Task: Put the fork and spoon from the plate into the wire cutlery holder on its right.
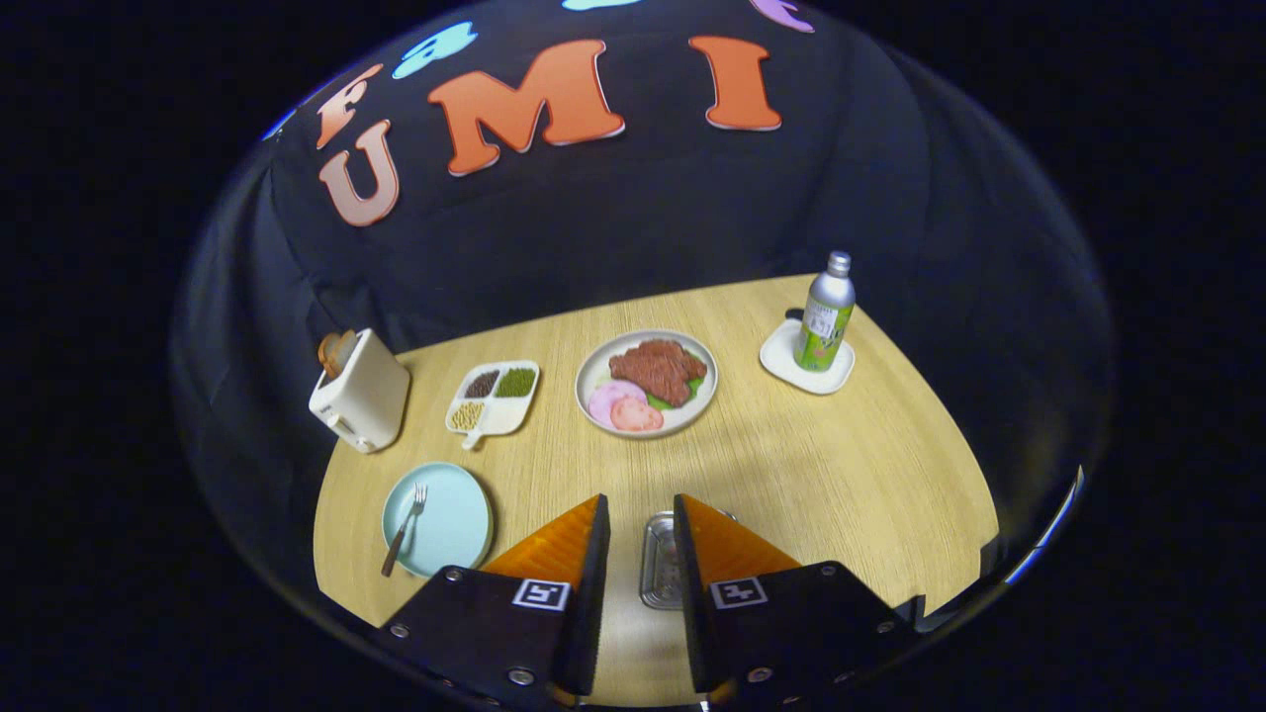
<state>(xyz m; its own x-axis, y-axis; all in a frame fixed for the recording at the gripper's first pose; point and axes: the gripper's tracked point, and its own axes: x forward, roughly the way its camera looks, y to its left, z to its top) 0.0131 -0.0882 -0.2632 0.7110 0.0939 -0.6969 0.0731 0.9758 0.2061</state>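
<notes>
Your gripper (641,519) hangs above the table (841,465) with its fingers apart and nothing between them; through the gap a metal container (657,559) shows, probably the holder, though too hidden to be sure. The fork (404,529) lies on the pale blue plate (450,514), to the plate's left side, tines pointing away from you. I can't make out a spoon. Expect the fork to be light, rigid and slick; pinch it across the handle, near the middle.

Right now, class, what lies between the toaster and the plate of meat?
In the gripper view, a white divided tray of beans and grains sits on the table between the toaster and the plate of meat.
</notes>
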